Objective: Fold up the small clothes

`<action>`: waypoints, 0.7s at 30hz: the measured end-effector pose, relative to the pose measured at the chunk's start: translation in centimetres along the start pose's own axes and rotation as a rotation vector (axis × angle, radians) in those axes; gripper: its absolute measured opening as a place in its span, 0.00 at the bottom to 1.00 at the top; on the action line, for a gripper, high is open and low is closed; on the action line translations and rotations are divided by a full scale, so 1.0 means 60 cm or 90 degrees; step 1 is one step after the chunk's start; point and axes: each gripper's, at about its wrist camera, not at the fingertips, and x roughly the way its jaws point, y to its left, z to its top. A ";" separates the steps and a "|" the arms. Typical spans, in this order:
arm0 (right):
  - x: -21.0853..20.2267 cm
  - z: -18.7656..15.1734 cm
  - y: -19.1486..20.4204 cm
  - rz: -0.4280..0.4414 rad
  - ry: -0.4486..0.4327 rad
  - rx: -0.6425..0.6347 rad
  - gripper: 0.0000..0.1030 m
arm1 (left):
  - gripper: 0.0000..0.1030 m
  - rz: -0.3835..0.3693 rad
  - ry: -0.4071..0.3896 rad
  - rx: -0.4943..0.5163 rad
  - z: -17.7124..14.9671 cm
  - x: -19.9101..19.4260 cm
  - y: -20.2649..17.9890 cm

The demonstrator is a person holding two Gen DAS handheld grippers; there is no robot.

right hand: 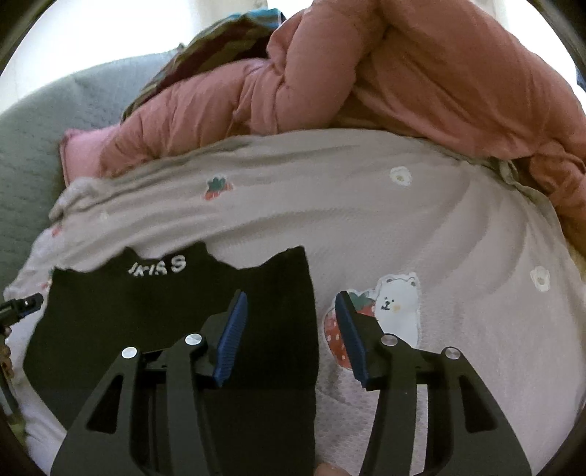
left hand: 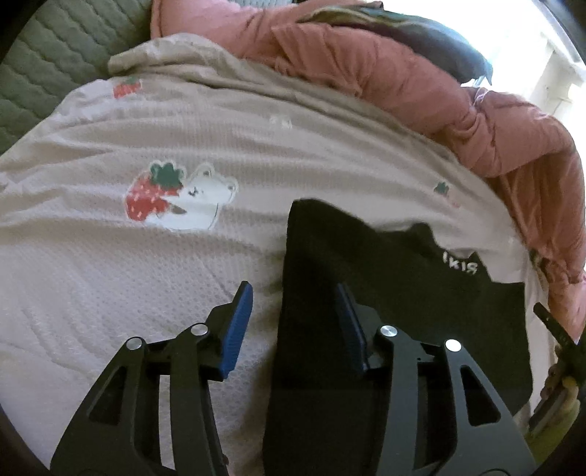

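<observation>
A small black garment (left hand: 403,293) with white lettering lies flat on a pale pink blanket (left hand: 110,274); it also shows in the right wrist view (right hand: 146,311). My left gripper (left hand: 295,293) is open, its fingers straddling the garment's left edge. My right gripper (right hand: 291,304) is open, straddling the garment's right edge. The tip of the other gripper (right hand: 22,305) shows at the garment's far left side.
The blanket (right hand: 439,238) carries strawberry and bear prints (left hand: 179,196). A bunched salmon-pink quilted jacket (left hand: 403,80) lies along the far side, with dark clothes (left hand: 421,33) behind it. A grey-green quilted cover (left hand: 55,66) lies beyond the blanket.
</observation>
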 end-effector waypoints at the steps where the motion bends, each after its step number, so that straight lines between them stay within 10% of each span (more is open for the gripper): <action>1: 0.007 0.003 0.001 -0.006 0.004 -0.004 0.48 | 0.38 0.005 0.006 0.004 0.001 0.007 -0.001; 9: 0.070 0.014 0.018 -0.042 0.040 -0.016 0.47 | 0.41 0.045 0.014 0.063 0.005 0.037 -0.027; 13: 0.081 0.014 0.013 -0.041 0.039 0.000 0.16 | 0.06 0.056 -0.001 0.090 0.000 0.040 -0.045; 21: 0.020 0.016 -0.001 -0.012 -0.044 0.032 0.07 | 0.03 0.056 -0.090 0.122 0.014 -0.017 -0.064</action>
